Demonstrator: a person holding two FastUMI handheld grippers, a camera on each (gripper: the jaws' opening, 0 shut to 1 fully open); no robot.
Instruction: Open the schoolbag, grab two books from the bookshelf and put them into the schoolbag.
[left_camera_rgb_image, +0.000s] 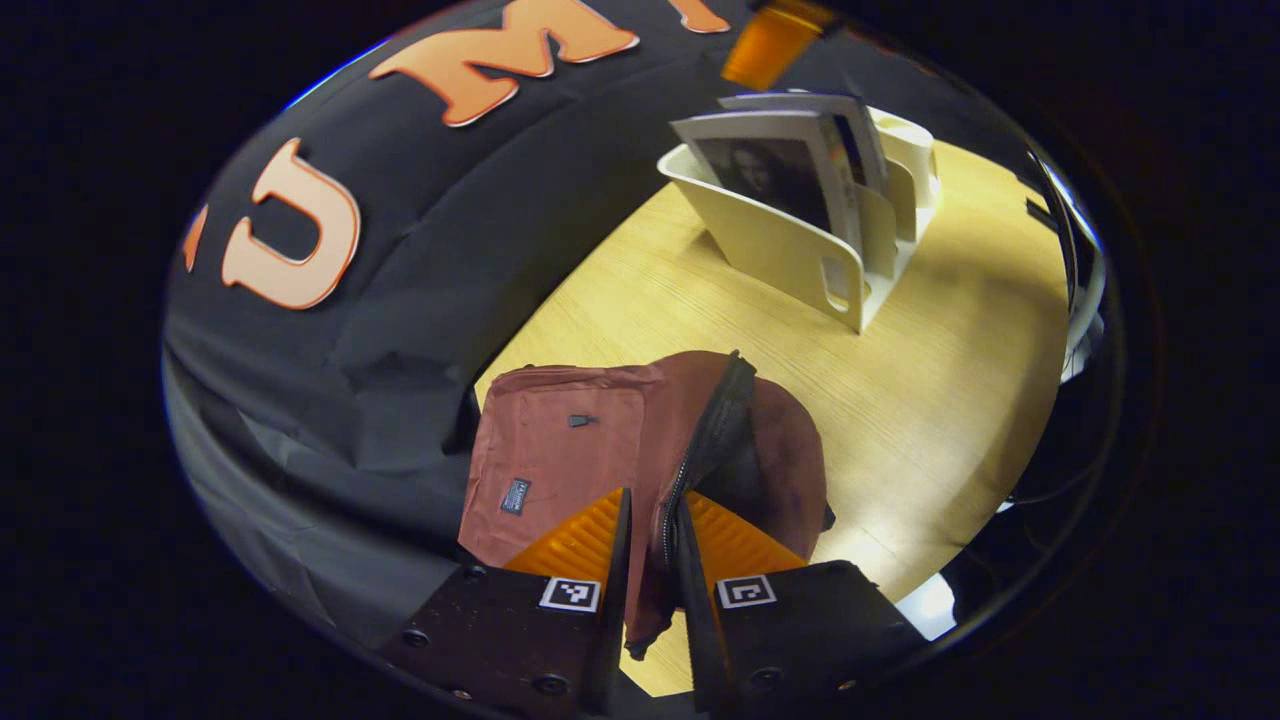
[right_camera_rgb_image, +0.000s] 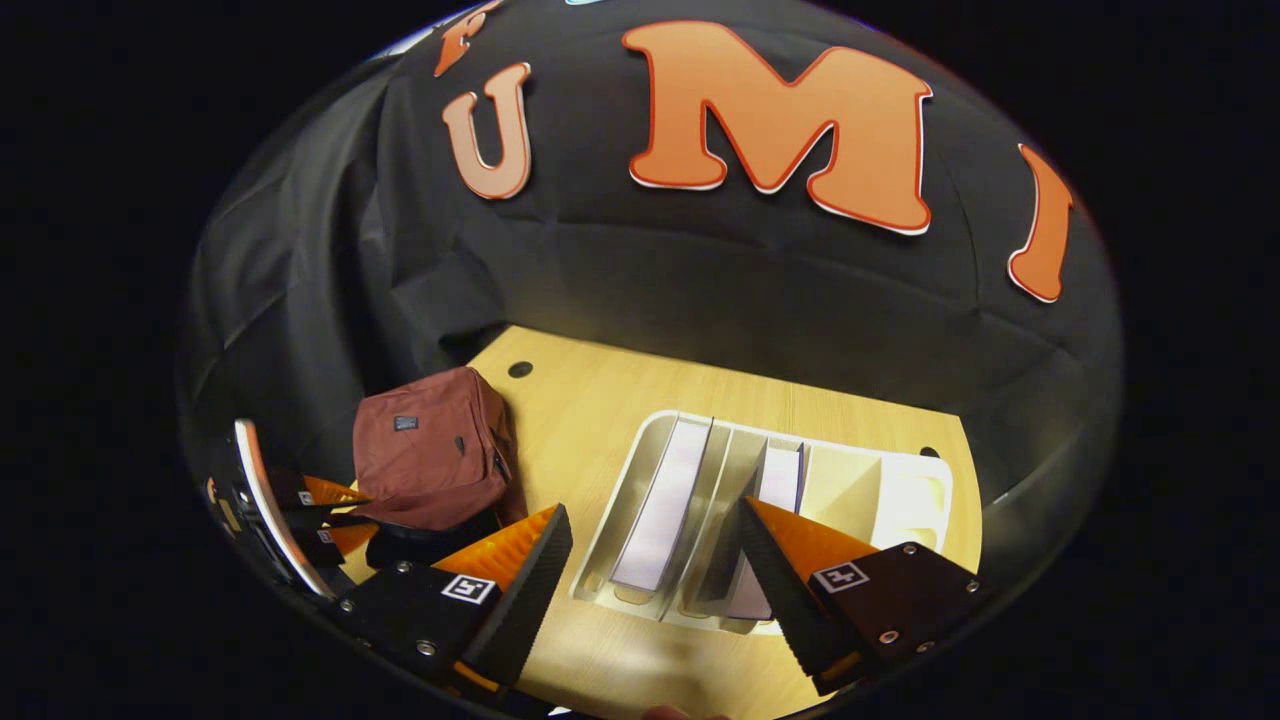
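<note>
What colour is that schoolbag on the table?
Dark red fabric schoolbag with a black zipper, clearest in the left gripper view.

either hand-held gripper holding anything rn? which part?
Left hand-held gripper pinches the schoolbag at its zipper edge. Right hand-held gripper is open above the bookshelf, holding nothing.

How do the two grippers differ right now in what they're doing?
The left gripper is closed on the zipper edge of the schoolbag, while the right gripper is wide open and holds nothing. The left gripper sits at the schoolbag; the right gripper hangs above the bookshelf, its fingers to either side of the two books standing there. Both point down toward the wooden table.
</note>
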